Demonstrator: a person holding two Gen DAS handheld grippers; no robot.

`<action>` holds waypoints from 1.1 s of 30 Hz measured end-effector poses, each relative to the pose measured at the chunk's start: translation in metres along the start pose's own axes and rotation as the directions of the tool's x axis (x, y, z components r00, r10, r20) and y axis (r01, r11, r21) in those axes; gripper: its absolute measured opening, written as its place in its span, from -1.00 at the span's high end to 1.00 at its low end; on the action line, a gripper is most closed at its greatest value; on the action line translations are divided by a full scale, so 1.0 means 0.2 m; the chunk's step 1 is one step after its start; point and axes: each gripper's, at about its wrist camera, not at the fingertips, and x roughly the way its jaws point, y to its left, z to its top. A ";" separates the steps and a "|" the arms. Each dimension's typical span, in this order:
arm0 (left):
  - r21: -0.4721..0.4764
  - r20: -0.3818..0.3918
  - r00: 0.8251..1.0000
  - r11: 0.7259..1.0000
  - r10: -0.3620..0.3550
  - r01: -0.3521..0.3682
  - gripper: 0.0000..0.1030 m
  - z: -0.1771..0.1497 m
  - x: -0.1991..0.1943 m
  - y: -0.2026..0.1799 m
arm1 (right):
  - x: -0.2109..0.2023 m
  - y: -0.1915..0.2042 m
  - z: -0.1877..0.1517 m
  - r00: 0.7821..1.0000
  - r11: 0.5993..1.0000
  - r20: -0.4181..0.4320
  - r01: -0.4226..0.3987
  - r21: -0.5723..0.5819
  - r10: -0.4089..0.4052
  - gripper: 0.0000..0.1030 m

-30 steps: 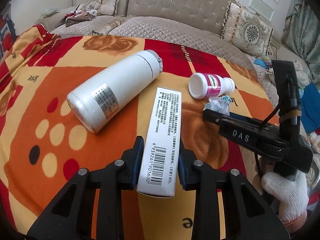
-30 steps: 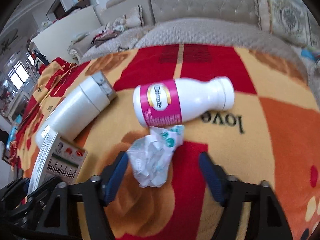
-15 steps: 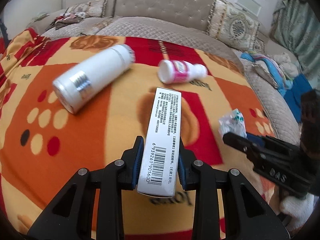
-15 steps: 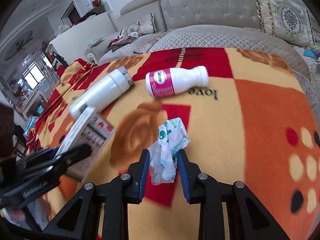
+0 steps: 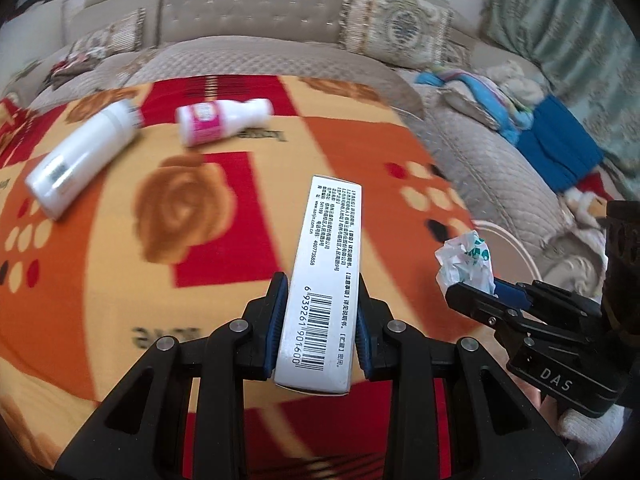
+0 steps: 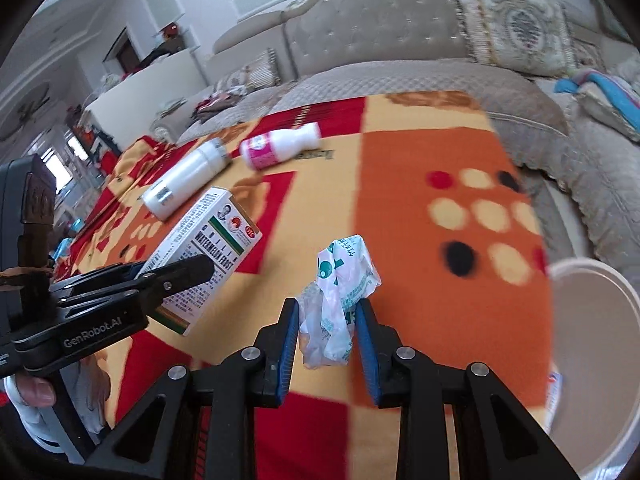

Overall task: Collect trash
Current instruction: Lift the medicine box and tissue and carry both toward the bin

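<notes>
The crumpled wrapper [image 6: 340, 296] sits pinched between the blue pads of the right gripper [image 6: 326, 344], its white-and-green plastic bunched upward out of the jaws, which are closed down to the wrapper's width. A second ago it lay on the blanket [image 6: 420, 184] between wide-open jaws beside the pink-labelled bottle [image 6: 280, 146]; now it is lifted clear and carried to the right, near the rim of a white bin [image 6: 592, 320] at the blanket's edge. The left gripper [image 5: 318, 320] keeps its clamp on the medicine box [image 5: 324, 280], barcode face up, the jaws shut against the box's long sides at its near end, the far end jutting forward over the blanket. Both grippers point forward, side by side; in the left wrist view the right gripper [image 5: 474, 292] shows at the right with the wrapper [image 5: 464, 258] at its tip. The bottle and the white thermos flask [image 5: 80, 158] lie on their sides far back on the blanket, smaller than before. A beige tufted sofa [image 5: 256, 4] stands behind.
</notes>
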 end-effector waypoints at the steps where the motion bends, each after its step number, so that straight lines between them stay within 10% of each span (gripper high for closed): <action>1: 0.014 -0.005 1.000 1.000 -0.012 0.012 0.46 0.00 0.01 -0.05 | -0.03 -0.03 -0.01 1.000 1.000 0.004 0.009 0.010 -0.009 0.46; 22: 0.197 -0.126 0.978 0.962 -0.167 0.189 0.46 -0.03 0.27 -0.92 | -0.40 -0.74 -0.27 0.971 0.947 0.002 0.234 0.220 -0.240 0.46; 33: 0.191 -0.180 0.965 0.956 -0.191 0.225 0.46 -0.04 0.42 -1.07 | -0.34 -0.95 -0.37 0.963 0.919 -0.059 0.268 0.287 -0.263 0.46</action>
